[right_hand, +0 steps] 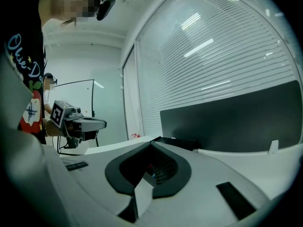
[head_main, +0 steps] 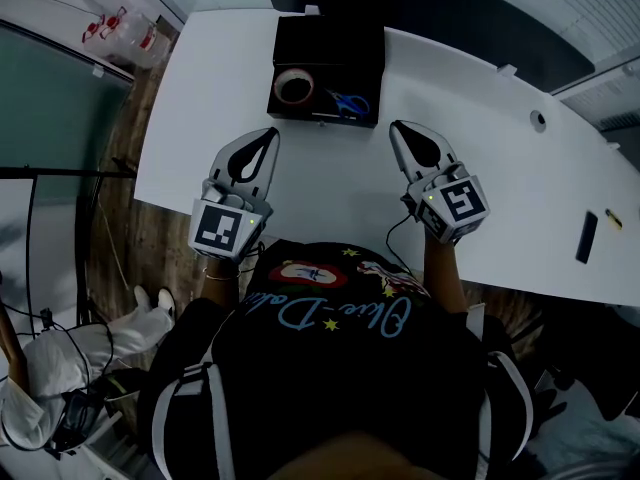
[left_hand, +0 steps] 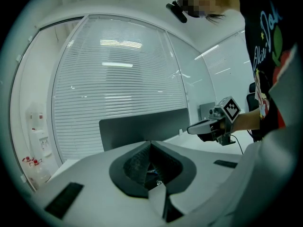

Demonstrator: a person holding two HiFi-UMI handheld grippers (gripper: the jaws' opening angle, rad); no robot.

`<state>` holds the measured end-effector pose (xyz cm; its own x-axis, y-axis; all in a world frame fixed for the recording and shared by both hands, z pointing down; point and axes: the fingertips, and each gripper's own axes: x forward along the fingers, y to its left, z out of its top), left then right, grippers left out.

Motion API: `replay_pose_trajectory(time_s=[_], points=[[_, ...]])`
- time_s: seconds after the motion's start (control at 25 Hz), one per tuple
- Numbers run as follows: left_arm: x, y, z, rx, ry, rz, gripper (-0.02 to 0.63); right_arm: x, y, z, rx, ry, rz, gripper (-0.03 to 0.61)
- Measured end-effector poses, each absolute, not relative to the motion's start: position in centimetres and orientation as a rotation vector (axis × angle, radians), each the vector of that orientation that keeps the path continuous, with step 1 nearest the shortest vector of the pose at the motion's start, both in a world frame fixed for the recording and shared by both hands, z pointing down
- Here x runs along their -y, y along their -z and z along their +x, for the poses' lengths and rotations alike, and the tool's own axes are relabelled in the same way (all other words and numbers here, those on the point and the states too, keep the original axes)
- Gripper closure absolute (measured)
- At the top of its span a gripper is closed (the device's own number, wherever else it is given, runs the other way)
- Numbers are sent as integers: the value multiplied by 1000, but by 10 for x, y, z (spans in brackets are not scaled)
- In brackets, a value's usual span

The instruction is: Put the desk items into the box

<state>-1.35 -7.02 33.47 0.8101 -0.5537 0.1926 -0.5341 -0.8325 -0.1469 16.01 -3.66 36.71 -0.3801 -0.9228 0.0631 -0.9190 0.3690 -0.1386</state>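
Note:
A black box (head_main: 330,38) stands open on the white desk (head_main: 330,188) at its far edge. Inside lie a roll of tape (head_main: 294,88) and blue-handled scissors (head_main: 350,102). My left gripper (head_main: 270,134) hovers over the desk just in front of the box's left corner, jaws together and empty. My right gripper (head_main: 397,128) is level with it, in front of the box's right corner, also shut on nothing. In the left gripper view its jaws (left_hand: 150,143) meet at the tip and the right gripper (left_hand: 215,124) shows beyond. The right gripper view (right_hand: 151,143) shows the box's edge (right_hand: 181,143) and the left gripper (right_hand: 75,123).
A flat black object (head_main: 587,236) and a small yellowish item (head_main: 612,218) lie at the desk's right end, near a round cable hole (head_main: 539,120). A dark panel (head_main: 450,8) runs behind the desk. Cables and a stand (head_main: 60,173) sit on the floor at left.

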Motion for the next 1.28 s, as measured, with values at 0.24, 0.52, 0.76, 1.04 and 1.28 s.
replay_pose_trajectory(time_s=[0.24, 0.52, 0.76, 1.04, 1.28], points=[[73, -334, -22, -910, 333, -2884, 617, 39, -367, 153, -2611, 246, -1679, 578], [72, -333, -22, -931, 308, -2885, 617, 40, -369, 148, -2636, 261, -1654, 578], [68, -335, -23, -933, 358, -2873, 617, 40, -368, 149, -2635, 254, -1652, 578], [68, -332, -24, -952, 326, -2880, 617, 39, -360, 155, -2583, 206, -1673, 578], [71, -332, -27, -969, 250, -2892, 617, 38, -356, 153, -2638, 104, -1712, 578]])
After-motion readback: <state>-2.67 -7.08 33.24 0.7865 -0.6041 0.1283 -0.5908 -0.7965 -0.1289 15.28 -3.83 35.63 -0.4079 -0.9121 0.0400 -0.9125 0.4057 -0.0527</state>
